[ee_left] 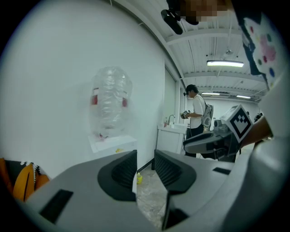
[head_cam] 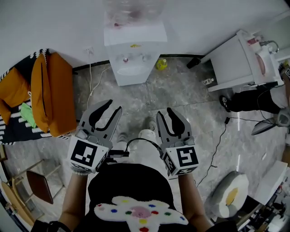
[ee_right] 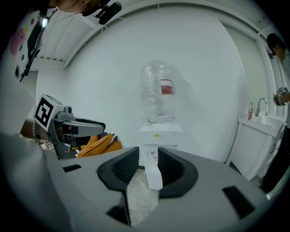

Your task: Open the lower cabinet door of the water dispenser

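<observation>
The white water dispenser point(head_cam: 132, 50) stands against the far wall with a clear bottle point(head_cam: 133, 10) on top; its lower cabinet front point(head_cam: 131, 76) faces me and looks closed. Both grippers hover over the floor well short of it. My left gripper point(head_cam: 115, 105) is open with nothing between its fingers, and so is my right gripper point(head_cam: 165, 111). In the left gripper view the dispenser point(ee_left: 112, 144) lies left of the open left gripper point(ee_left: 145, 156). The right gripper view shows the dispenser point(ee_right: 158, 135) straight beyond the open right gripper point(ee_right: 148, 156).
An orange bag point(head_cam: 52, 93) lies at the left on a striped cloth. A small yellow object point(head_cam: 161, 64) sits on the floor right of the dispenser. A white sink cabinet point(head_cam: 240, 61) with a person point(head_cam: 253, 100) beside it stands at the right. A cable point(head_cam: 217, 145) crosses the floor.
</observation>
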The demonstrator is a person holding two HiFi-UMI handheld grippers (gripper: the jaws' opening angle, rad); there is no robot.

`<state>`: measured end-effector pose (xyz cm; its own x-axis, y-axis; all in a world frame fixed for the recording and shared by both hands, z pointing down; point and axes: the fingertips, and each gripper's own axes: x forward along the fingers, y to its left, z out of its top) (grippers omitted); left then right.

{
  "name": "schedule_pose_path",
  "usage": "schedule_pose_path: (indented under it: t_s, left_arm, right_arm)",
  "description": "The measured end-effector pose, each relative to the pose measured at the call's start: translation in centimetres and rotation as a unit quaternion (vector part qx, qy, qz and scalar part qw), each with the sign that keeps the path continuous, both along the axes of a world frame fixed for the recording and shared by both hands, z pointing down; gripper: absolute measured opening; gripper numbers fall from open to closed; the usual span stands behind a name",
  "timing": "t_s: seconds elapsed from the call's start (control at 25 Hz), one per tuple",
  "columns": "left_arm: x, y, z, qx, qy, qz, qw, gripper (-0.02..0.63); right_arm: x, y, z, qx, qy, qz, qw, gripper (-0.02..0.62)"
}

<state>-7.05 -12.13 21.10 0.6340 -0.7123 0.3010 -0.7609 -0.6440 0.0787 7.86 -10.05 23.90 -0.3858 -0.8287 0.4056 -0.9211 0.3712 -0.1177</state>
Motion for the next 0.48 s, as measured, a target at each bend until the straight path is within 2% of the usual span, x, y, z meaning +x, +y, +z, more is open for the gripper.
schedule_pose_path:
  t_s: [0.16,0.48]
  left_arm:
    - [1.7,-1.5,0.5,-0.003,0.017,-0.005,0.9998,0.118]
    - [5.4,-5.0,2.9,-0.013,0.006,-0.002,0.9999,0.114]
  right_arm:
    - [2.0,-1.6,1.3,-0.006,-0.001,0.0,1.0,0.115]
    - [5.4,-5.3,3.8,-0.006,0.006,-0.012,1.0,0.123]
